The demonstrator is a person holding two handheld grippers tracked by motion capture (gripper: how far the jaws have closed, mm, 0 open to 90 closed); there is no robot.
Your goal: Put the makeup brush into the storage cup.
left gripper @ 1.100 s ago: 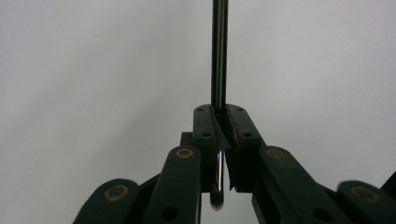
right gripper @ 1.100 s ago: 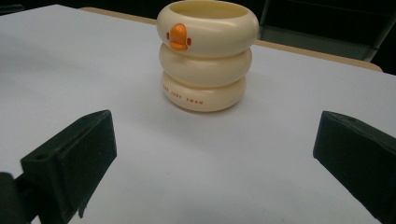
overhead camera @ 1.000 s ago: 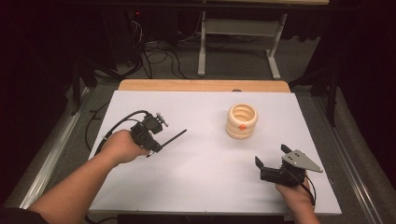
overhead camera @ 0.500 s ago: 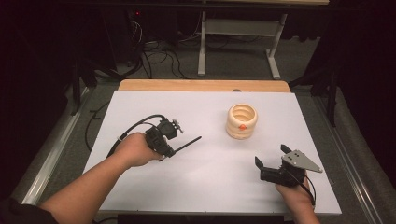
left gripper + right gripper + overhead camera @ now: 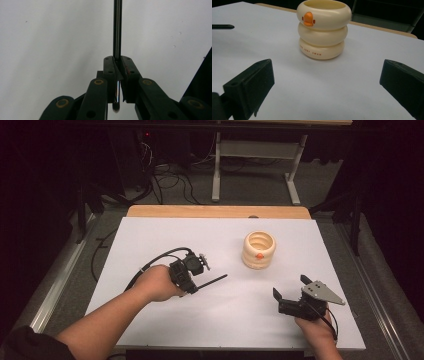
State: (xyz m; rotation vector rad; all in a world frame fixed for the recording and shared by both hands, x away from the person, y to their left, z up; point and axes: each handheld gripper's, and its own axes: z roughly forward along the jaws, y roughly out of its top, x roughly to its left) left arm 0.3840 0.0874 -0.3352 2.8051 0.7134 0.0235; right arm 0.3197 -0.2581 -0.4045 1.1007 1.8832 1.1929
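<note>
My left claw (image 5: 200,282) is clamped tight on a thin dark rod (image 5: 212,280), which sticks out level over the white tabletop (image 5: 150,240) toward the cream ringed cup (image 5: 259,249). Since a second ago this hand has slid rightward across the tabletop, so the rod's tip now lies nearer the cup, though apart from it. In the left gripper view, the rod (image 5: 117,27) runs straight up between the closed jaws. My right claw (image 5: 290,295) has kept its place near the right front corner, jaws spread wide and empty, facing the cup (image 5: 324,28).
</note>
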